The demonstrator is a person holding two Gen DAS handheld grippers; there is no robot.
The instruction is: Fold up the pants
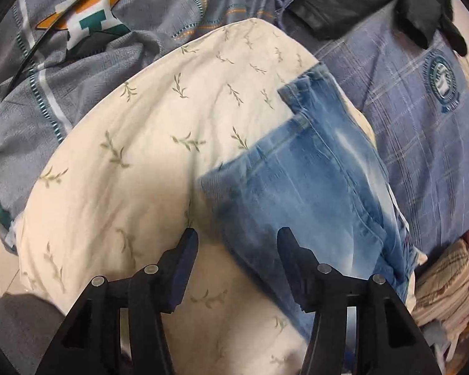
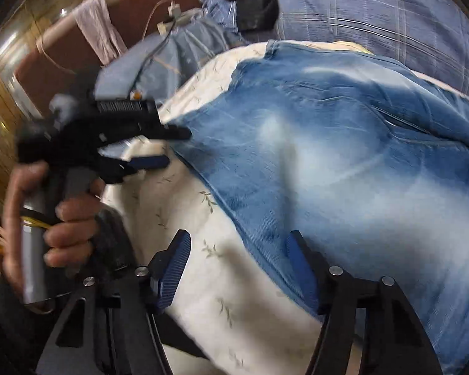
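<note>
Light blue washed jeans [image 1: 297, 181] lie folded on a cream leaf-print cover [image 1: 134, 156], with the leg hems at the far end. My left gripper [image 1: 237, 234] hovers open over the near left edge of the denim, with nothing pinched between its fingers. In the right wrist view the jeans [image 2: 328, 156] fill the middle and right. My right gripper [image 2: 238, 237] stands open above their left edge, where denim meets the cream cover [image 2: 222, 297]. The left gripper [image 2: 176, 147] shows there too, held in a hand [image 2: 68, 218], open and close to the denim's far left edge.
A grey patterned quilt [image 1: 78, 72] with a star-shaped patch [image 1: 90, 18] and a black cable [image 1: 31, 53] lie on the left. Blue plaid cloth [image 1: 422, 131] and a black garment [image 1: 375, 6] are behind the jeans. Striped clothes [image 1: 444, 281] sit lower right. A brown headboard [image 2: 78, 56] stands behind.
</note>
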